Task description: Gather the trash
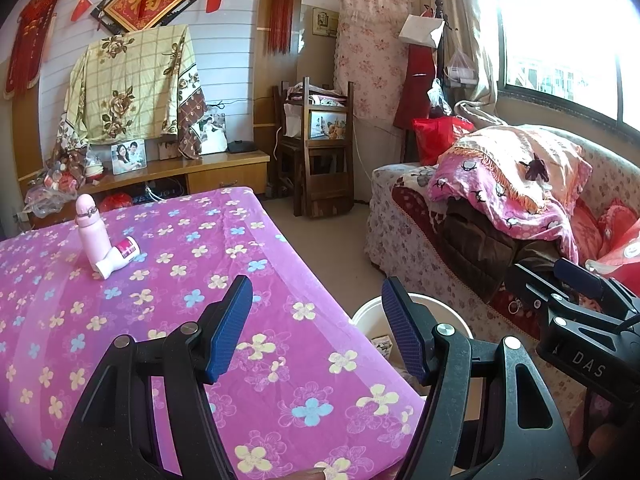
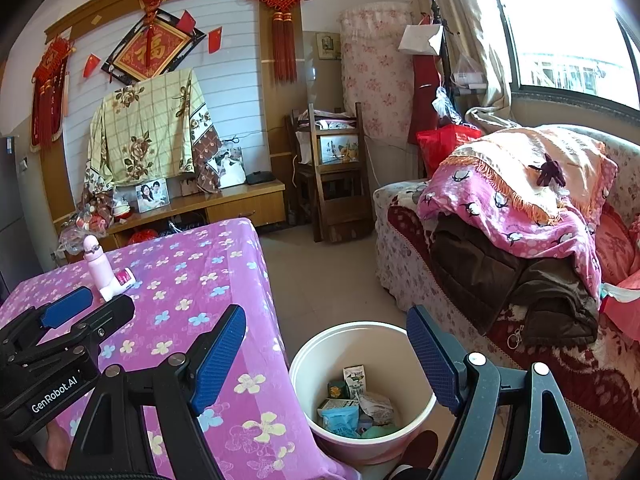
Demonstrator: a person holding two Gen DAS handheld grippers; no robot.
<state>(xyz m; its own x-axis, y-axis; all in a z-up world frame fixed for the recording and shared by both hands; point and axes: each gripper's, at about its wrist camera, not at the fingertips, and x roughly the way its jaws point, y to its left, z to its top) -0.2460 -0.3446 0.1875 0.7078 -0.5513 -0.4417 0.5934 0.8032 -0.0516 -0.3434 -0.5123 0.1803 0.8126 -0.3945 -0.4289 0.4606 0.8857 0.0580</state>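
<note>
A white round bucket (image 2: 362, 436) stands upright on the floor, just beside the near right edge of the table. It holds trash (image 2: 352, 408): a small carton standing on end, a blue packet, crumpled printed paper and a green item. In the left wrist view only the bucket's rim (image 1: 368, 308) shows.
</note>
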